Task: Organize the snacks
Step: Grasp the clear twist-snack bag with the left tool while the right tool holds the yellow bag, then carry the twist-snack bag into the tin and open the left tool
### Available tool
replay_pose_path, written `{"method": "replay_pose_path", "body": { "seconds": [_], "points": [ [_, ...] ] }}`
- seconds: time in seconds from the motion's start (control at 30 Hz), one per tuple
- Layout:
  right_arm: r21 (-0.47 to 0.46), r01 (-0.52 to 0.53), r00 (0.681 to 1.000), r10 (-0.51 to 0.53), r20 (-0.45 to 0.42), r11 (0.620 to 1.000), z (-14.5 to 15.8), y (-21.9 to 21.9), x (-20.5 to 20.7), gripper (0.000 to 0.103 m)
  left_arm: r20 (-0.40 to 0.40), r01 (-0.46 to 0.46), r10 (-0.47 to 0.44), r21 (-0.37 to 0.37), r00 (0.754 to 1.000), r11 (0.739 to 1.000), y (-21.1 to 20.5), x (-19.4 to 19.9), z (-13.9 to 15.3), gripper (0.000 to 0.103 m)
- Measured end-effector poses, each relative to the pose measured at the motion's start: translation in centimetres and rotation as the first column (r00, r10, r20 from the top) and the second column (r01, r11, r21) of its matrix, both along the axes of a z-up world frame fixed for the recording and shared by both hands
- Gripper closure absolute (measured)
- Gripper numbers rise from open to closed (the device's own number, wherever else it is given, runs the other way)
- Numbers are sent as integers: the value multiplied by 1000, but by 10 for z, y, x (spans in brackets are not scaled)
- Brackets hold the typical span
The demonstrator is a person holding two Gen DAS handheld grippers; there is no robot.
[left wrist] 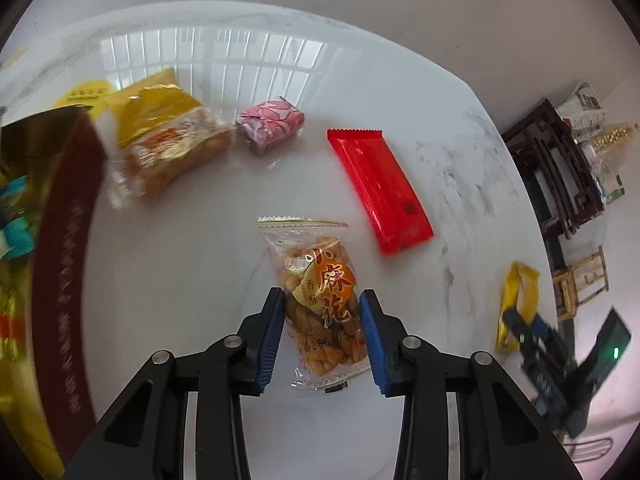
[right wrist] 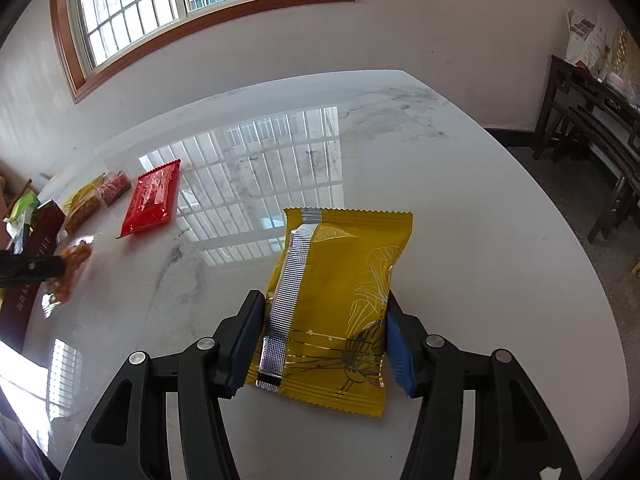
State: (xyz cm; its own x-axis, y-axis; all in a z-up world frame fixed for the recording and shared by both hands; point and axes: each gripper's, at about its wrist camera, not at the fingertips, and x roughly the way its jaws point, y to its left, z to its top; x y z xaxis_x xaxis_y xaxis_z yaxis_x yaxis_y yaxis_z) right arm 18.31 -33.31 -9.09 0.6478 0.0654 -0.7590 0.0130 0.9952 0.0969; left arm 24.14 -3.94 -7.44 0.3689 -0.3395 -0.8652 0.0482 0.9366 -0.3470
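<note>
My left gripper [left wrist: 322,308] is shut on a clear packet of fried dough twists [left wrist: 322,300] with an orange label, held above the white marble table [left wrist: 180,260]. My right gripper [right wrist: 326,320] is shut on a yellow snack packet [right wrist: 340,304], seam side up, over the table [right wrist: 460,220]. On the table lie a red packet [left wrist: 380,188], a pink wrapped block [left wrist: 270,124] and a gold-topped pastry packet [left wrist: 168,140]. The right gripper with its yellow packet [left wrist: 516,304] shows at the right of the left wrist view. The left gripper with the twists [right wrist: 68,268] shows at the left of the right wrist view.
A dark red box [left wrist: 64,280] with gold lining holds other snacks at the left of the left wrist view; it also shows in the right wrist view [right wrist: 24,264]. Dark wooden furniture [right wrist: 588,120] stands by the wall beyond the table's right edge.
</note>
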Motion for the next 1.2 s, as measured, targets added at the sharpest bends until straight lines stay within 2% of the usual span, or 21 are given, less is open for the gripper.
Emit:
{"method": "replay_pose_path", "body": {
  "seconds": [0.47, 0.73, 1.2],
  "points": [
    [-23, 8, 1000, -8, -3, 1000, 0, 1, 1, 49, 18, 53, -54, 15, 998, 998, 5, -43, 6, 64],
    [-37, 9, 1000, -9, -4, 999, 0, 3, 1, 48, 62, 79, -81, 26, 995, 996, 5, -62, 22, 64],
    [-65, 11, 1000, -11, -9, 998, -1, 8, 1, 48, 129, 19, -20, 11, 991, 1000, 47, -79, 55, 64]
  ]
}}
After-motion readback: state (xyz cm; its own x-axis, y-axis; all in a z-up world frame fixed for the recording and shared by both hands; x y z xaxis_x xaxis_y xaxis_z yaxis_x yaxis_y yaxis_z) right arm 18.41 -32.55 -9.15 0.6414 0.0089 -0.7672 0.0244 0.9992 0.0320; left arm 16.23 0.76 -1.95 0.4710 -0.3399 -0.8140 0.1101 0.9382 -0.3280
